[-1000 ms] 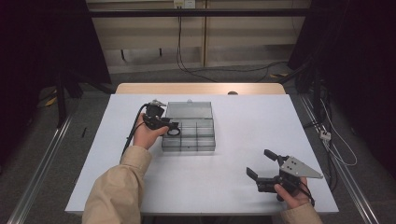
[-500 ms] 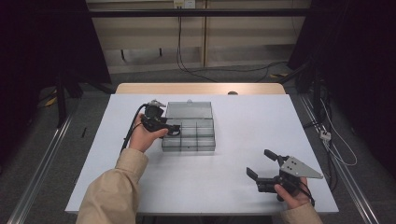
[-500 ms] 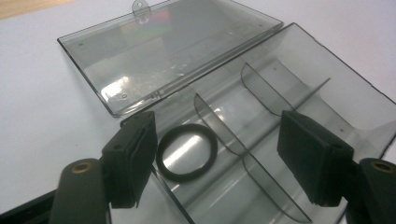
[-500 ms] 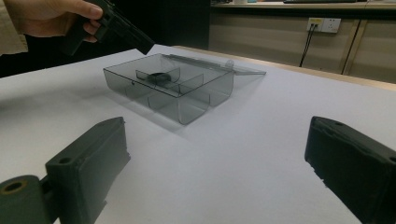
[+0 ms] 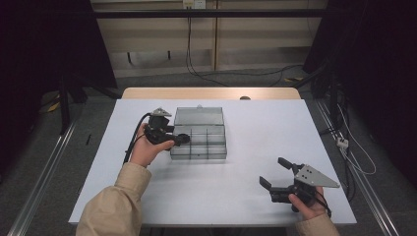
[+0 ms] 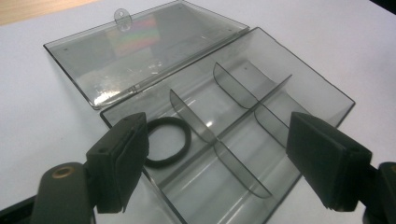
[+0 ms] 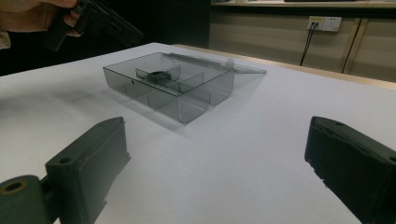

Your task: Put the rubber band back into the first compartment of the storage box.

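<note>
Two hand-held grippers: left (image 5: 183,139) over box (image 5: 209,142), jaws just opening.

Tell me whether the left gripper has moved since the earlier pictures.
Yes, slightly. In the high view the left gripper has drawn back from the clear box, toward its left edge. Its jaws have just been opening, leaving the black ring in a compartment.

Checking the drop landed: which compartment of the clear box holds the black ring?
The corner compartment nearest the left gripper, beside the lid hinge: the black ring lies flat there; the box's others are empty.
</note>
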`<state>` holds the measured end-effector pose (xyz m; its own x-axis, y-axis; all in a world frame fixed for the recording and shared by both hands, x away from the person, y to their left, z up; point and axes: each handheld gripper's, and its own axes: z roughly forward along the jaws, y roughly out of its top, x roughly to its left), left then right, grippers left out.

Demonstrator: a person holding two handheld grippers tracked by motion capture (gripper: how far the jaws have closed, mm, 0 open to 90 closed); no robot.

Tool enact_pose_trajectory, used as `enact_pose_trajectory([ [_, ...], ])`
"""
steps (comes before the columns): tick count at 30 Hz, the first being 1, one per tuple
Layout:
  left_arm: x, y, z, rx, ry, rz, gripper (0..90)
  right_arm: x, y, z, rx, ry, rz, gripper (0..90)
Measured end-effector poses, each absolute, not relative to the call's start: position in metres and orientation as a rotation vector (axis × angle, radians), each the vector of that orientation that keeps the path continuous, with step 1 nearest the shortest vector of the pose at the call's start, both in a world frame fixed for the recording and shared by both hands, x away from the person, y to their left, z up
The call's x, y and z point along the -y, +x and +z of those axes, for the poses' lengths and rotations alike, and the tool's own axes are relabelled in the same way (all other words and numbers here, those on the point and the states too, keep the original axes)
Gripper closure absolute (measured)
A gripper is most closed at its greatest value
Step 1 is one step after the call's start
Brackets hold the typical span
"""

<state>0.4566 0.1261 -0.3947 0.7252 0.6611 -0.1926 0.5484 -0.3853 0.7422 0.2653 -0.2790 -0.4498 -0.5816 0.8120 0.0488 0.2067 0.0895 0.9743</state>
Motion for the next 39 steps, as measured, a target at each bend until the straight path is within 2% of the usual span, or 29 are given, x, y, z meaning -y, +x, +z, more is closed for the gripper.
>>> enact_pose_trajectory([
  [39, -0.165, 0.399, -0.406, -0.842, 2.041, 0.186, 15.1, 0.278, 0.266, -0.45, -1.864, 0.994, 1.518, 5.5],
])
